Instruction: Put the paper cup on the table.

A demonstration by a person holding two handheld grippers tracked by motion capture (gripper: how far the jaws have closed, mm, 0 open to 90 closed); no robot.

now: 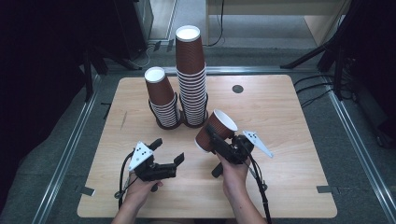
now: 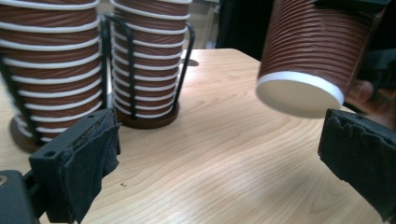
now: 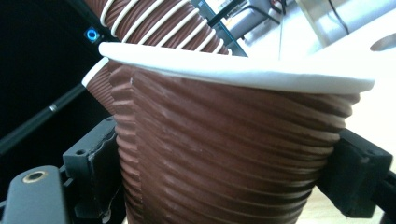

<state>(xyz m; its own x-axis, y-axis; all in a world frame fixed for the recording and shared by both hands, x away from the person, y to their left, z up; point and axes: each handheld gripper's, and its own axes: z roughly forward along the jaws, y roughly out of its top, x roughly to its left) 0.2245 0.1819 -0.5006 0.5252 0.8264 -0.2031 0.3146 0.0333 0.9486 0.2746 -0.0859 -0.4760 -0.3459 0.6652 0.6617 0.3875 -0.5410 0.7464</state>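
- A single ribbed brown paper cup (image 1: 216, 130) is held clamped across its wall by the right gripper (image 1: 223, 140), clear of the table (image 1: 280, 121); in the right gripper view the pads press the cup (image 3: 233, 154) from both sides.
- The cup's long axis is tilted, its white rim toward 1 o'clock in the high view and its base toward 7 o'clock.
- The left gripper (image 1: 168, 151) rests low over the table with its jaws spread wide and nothing between them; the held cup lies at about 2 o'clock from it, near but apart.
- In the left gripper view the cup (image 2: 308, 51) hangs at upper right, its base facing the camera.
- Two cup stacks in black wire holders stand at 11 to 12 o'clock from the held cup: the short stack (image 1: 162, 99) on the left, the tall stack (image 1: 191, 77) just beside it.
- The tall stack is judged nearer to the right gripper; nothing stands in between.
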